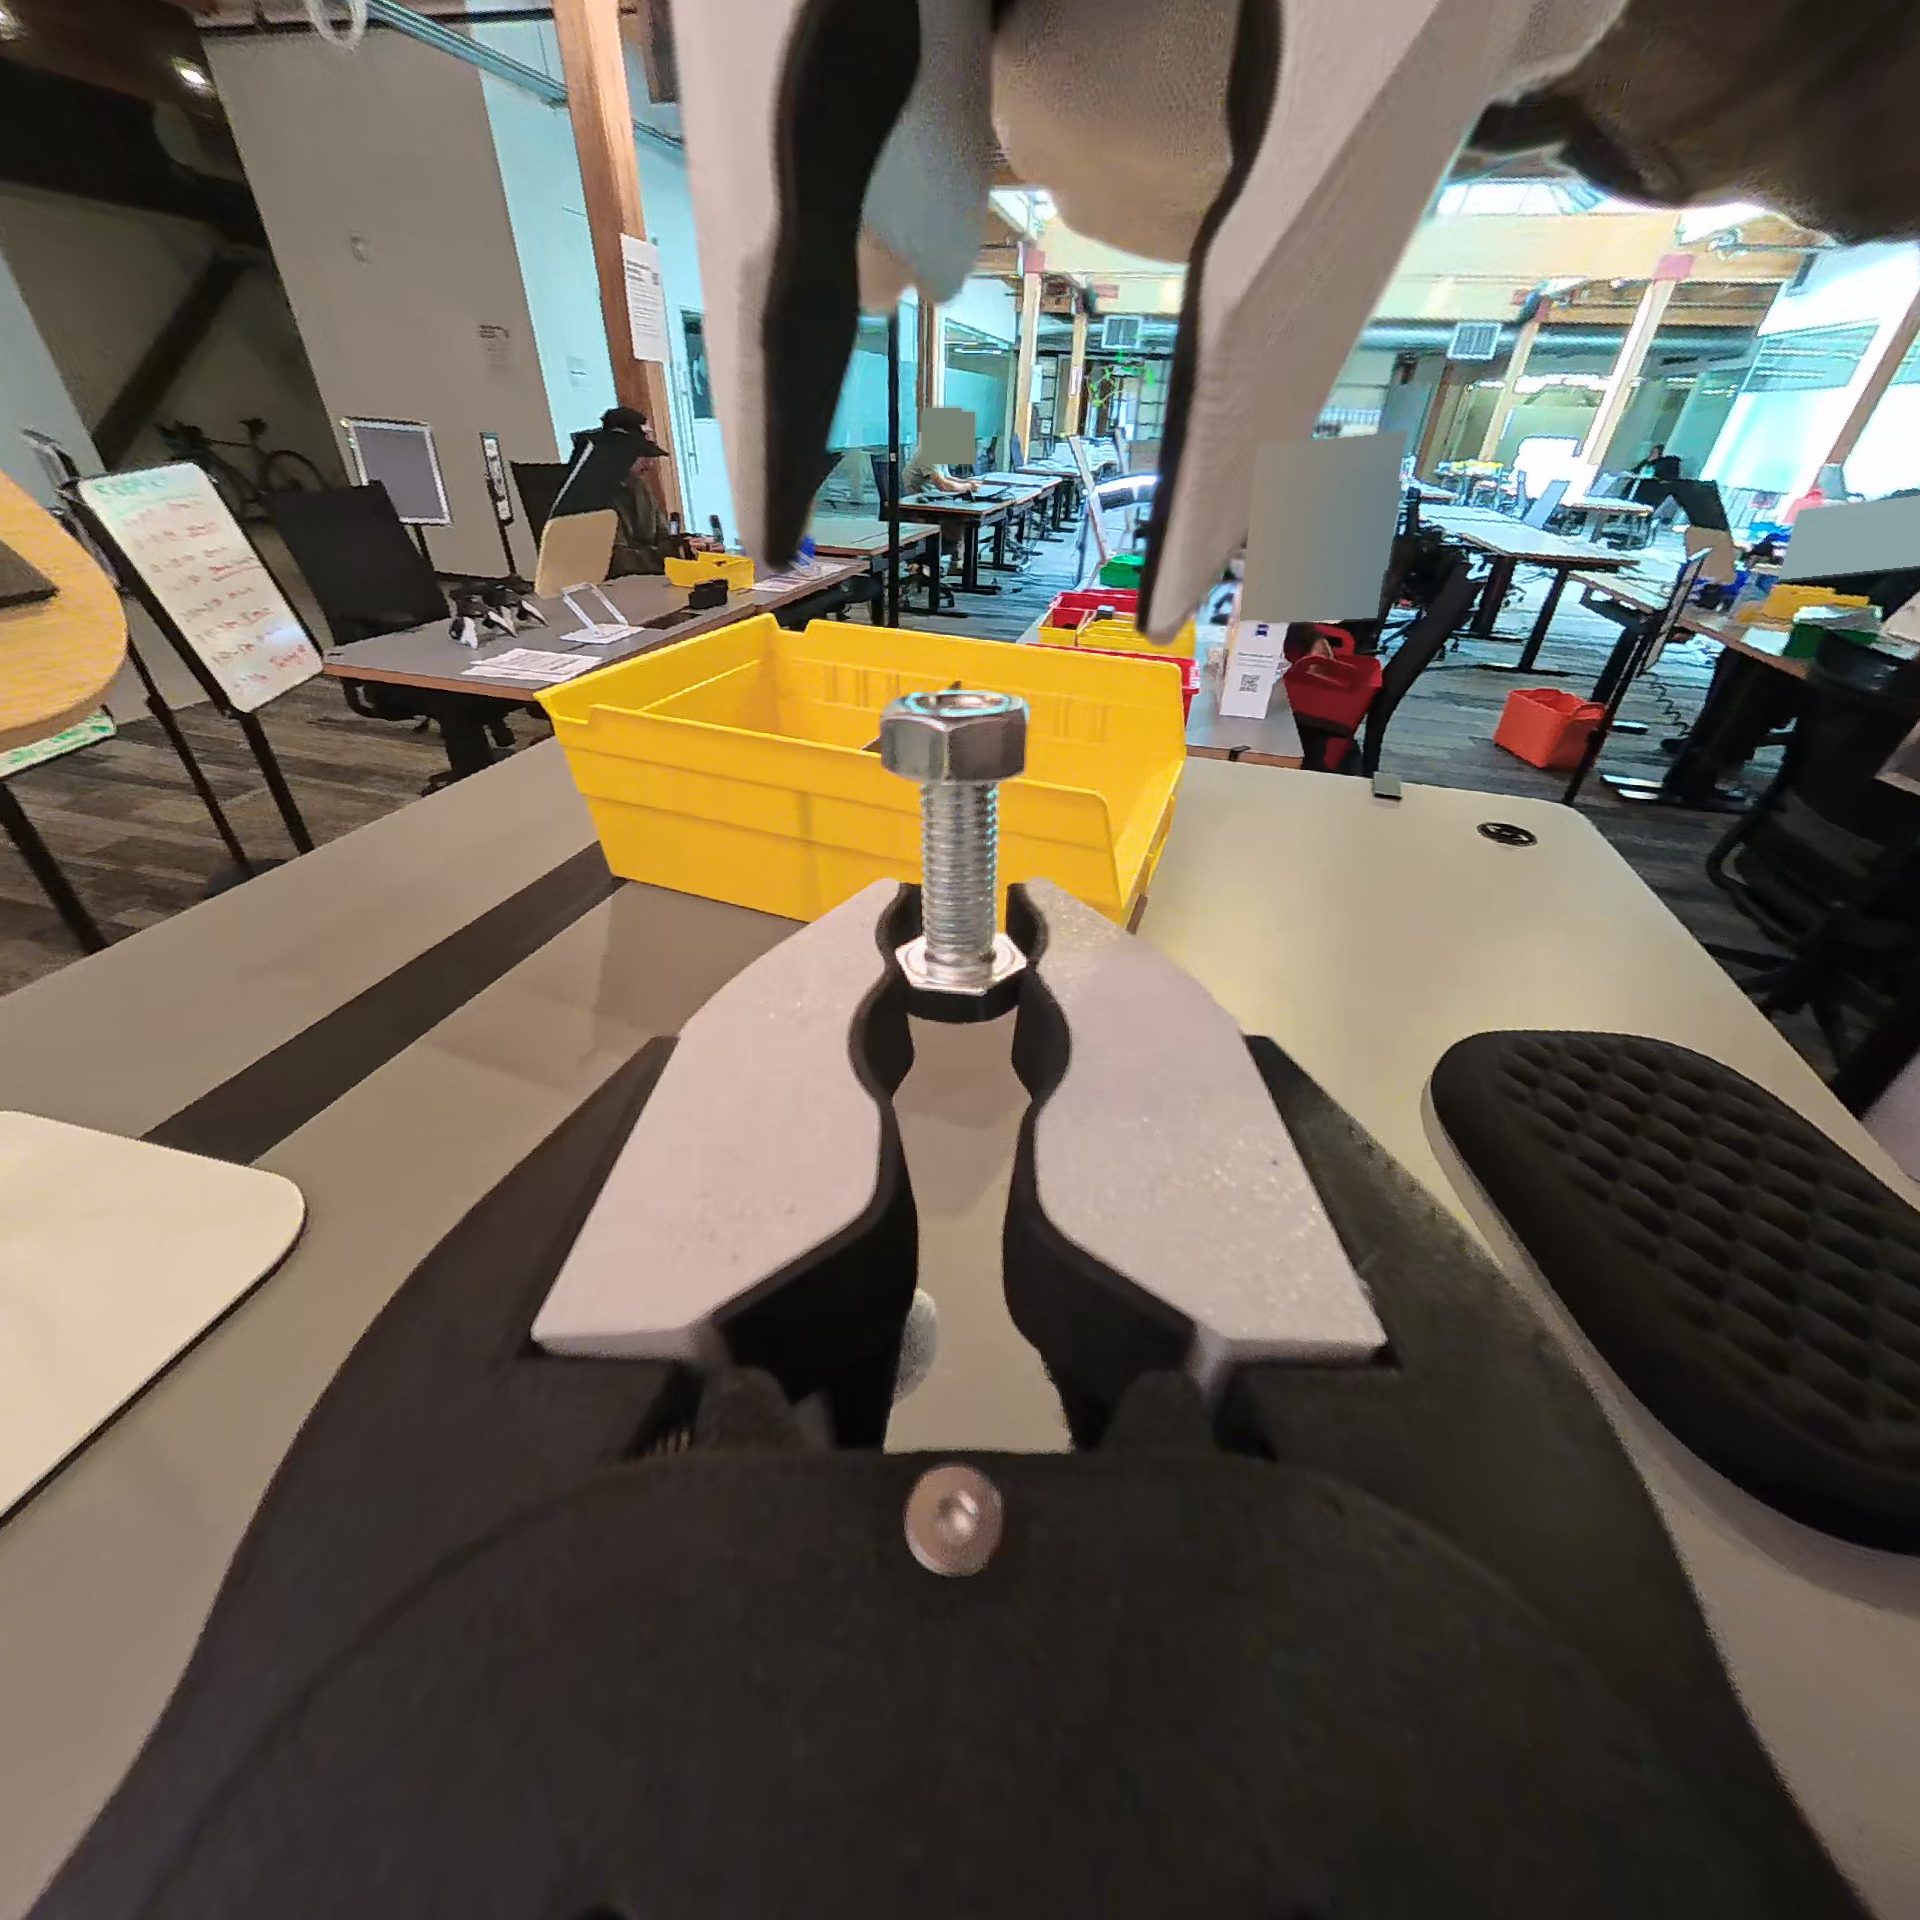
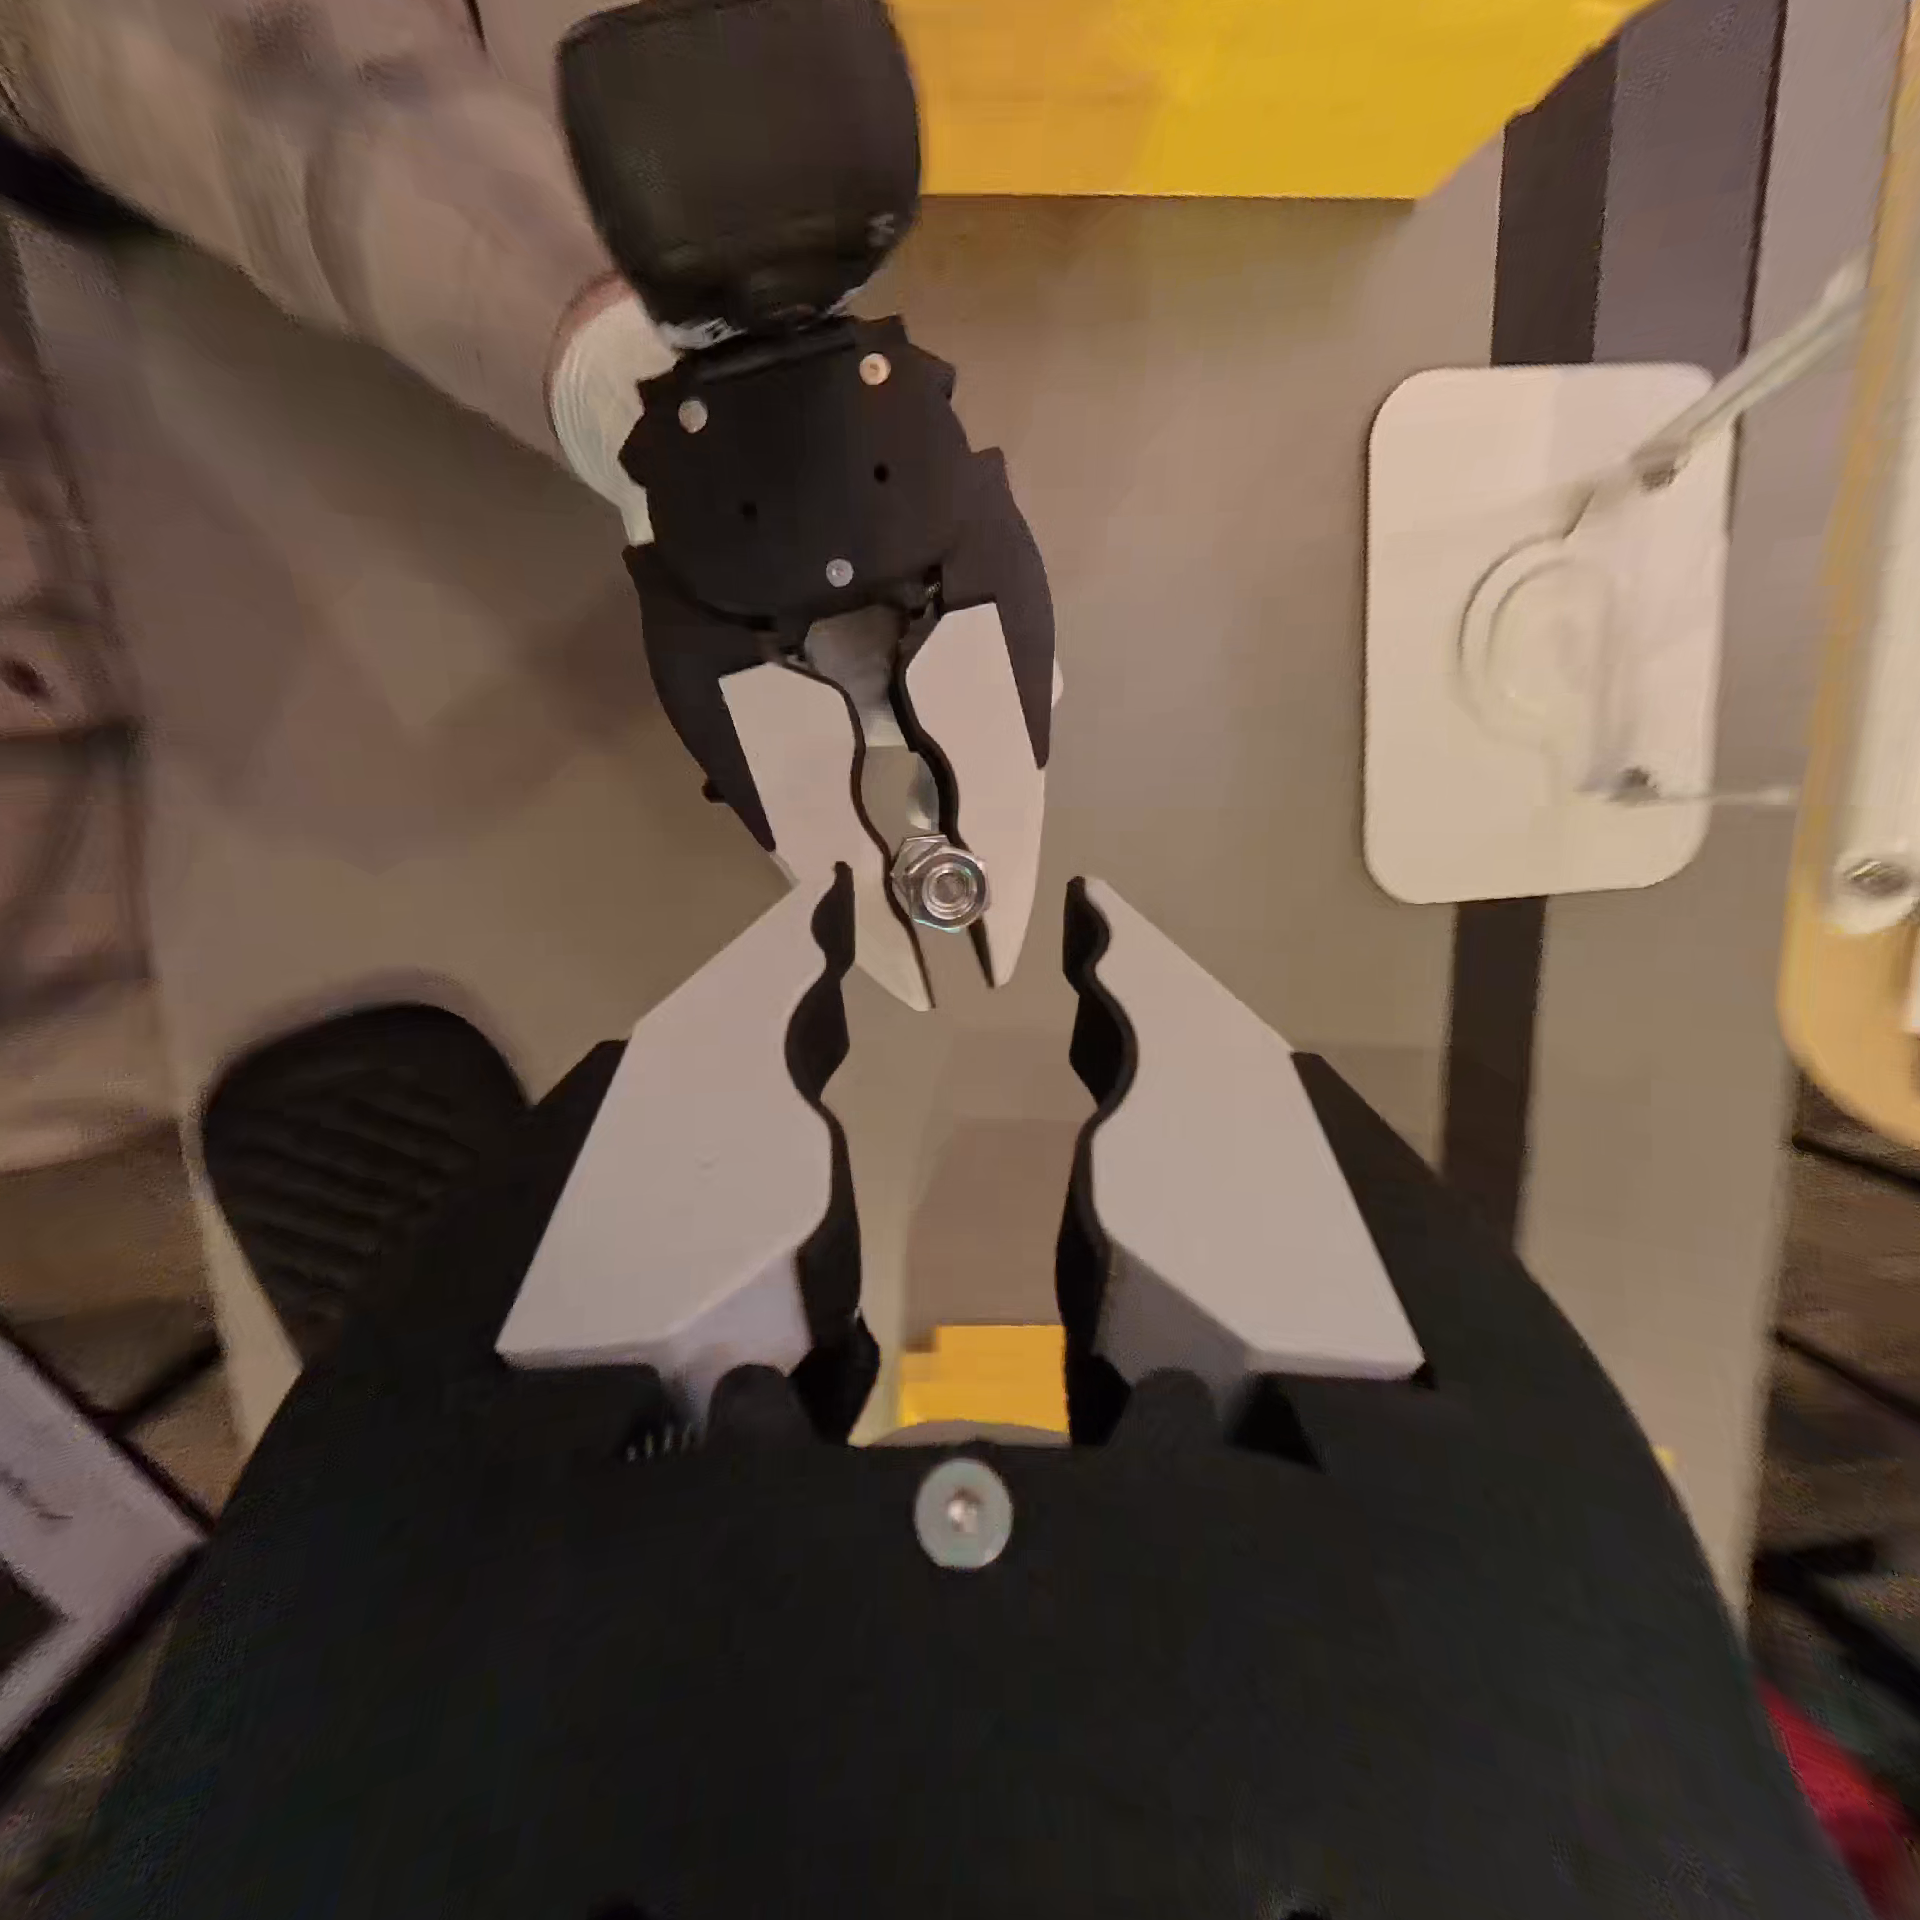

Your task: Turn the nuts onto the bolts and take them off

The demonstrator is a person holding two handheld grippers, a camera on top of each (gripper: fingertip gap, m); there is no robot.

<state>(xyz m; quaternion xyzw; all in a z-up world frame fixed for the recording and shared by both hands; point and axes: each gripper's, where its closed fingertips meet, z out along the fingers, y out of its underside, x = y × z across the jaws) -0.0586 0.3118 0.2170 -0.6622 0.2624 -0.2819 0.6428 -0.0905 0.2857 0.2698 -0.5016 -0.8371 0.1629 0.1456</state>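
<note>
1. Across the lower half of the left wrist view, a grey table (image 1: 1351, 935) is spread, with a dark strip running along its left part.
2. At upper centre of that view, a yellow bin (image 1: 727, 758) is set on the table, just behind the bolt.
3. At lower centre of the same view, the left gripper (image 1: 961, 940) is seen with its jaws drawn narrow around hardware; in the right wrist view it is shown from above at centre.
4. From the top edge of the left wrist view, the right gripper (image 1: 961, 592) is hung tips down over the bolt, its jaws spread wide and nothing held between them. In the right wrist view its two grey fingers (image 2: 717, 1122) are seen on either side of the left gripper's tips, apart from them.
5. At lower left of the left wrist view, a white pad (image 1: 114, 1257) is laid on the table; a black perforated rest (image 1: 1683, 1268) is placed at lower right.
6. At centre of the left wrist view, a silver bolt (image 1: 956, 831) is held upright, hex head uppermost.
7. Low on the thread, a nut (image 1: 961, 971) is clamped between the left gripper's jaws; whether the jaws also touch the thread cannot be told, as the nut hides that spot.
</note>
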